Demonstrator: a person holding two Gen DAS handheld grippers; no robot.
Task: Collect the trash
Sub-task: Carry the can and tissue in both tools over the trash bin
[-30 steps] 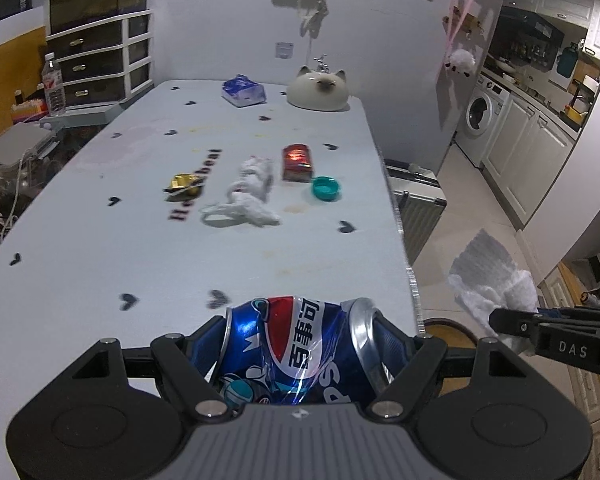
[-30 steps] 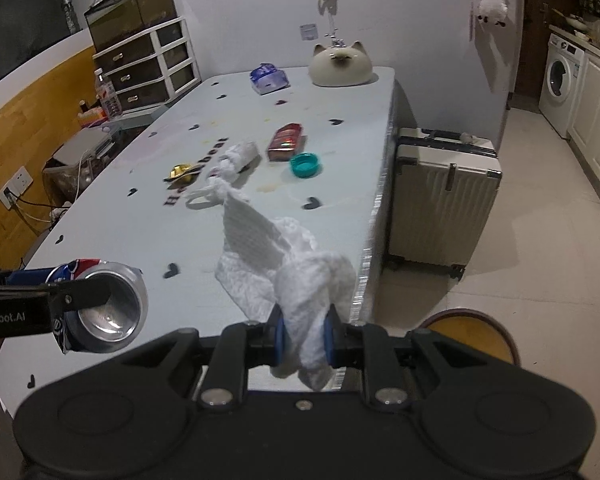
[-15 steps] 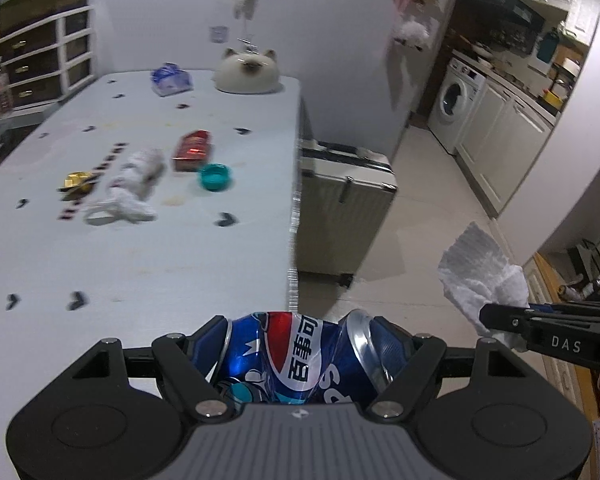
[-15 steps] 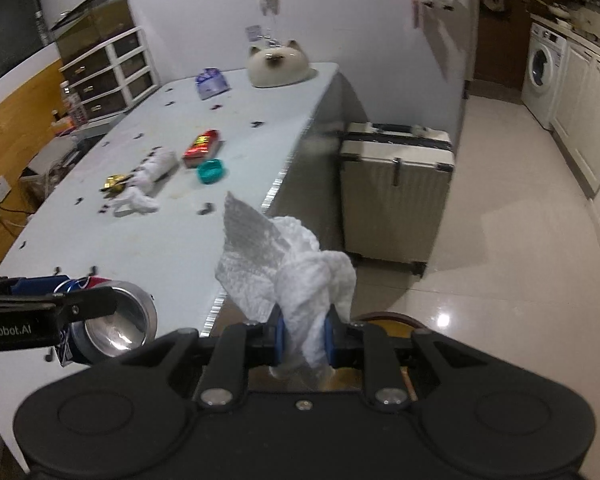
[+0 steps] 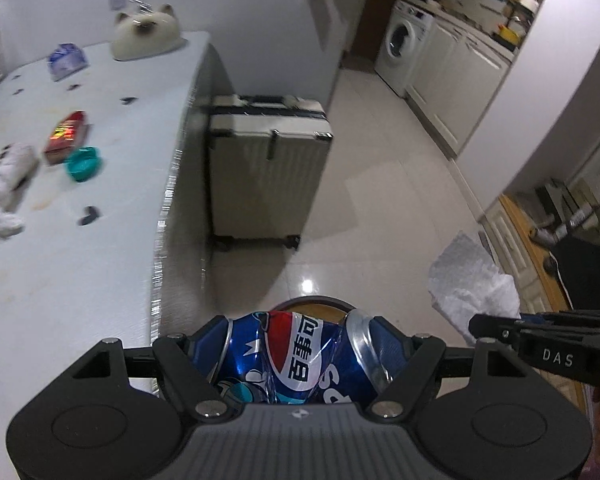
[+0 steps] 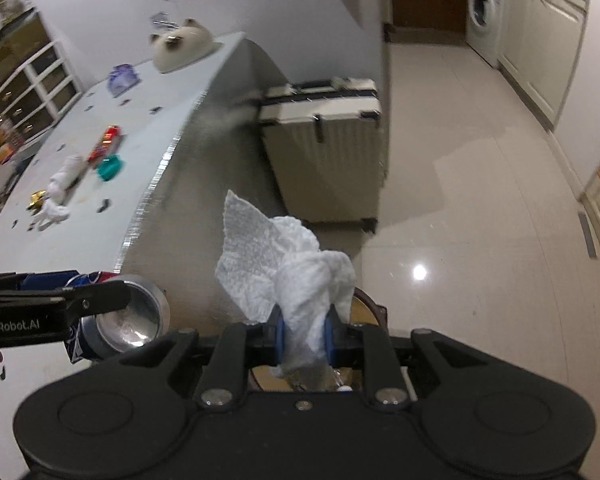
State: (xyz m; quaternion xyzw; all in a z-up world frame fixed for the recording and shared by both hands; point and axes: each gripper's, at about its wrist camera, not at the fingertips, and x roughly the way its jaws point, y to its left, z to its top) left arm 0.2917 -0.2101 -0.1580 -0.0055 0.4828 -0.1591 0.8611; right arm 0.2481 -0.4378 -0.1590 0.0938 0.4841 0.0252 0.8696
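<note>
My left gripper (image 5: 300,354) is shut on a crushed blue Pepsi can (image 5: 296,360), held past the table's right edge above a round brown bin (image 5: 312,303). The can's silver end (image 6: 128,320) shows at the left of the right wrist view. My right gripper (image 6: 303,334) is shut on a crumpled white paper towel (image 6: 284,264), over the bin's rim (image 6: 374,308). The towel also shows in the left wrist view (image 5: 472,292).
On the white table (image 5: 80,264) lie a teal cap (image 5: 82,164), a red wrapper (image 5: 66,136), white tissues (image 5: 4,184), a blue packet (image 5: 66,60) and a cat-shaped ornament (image 5: 146,36). A cream suitcase (image 5: 266,168) stands beside the table on the tiled floor.
Both grippers have swung right, off the table and toward the floor bin, still holding the can and the paper towel.
</note>
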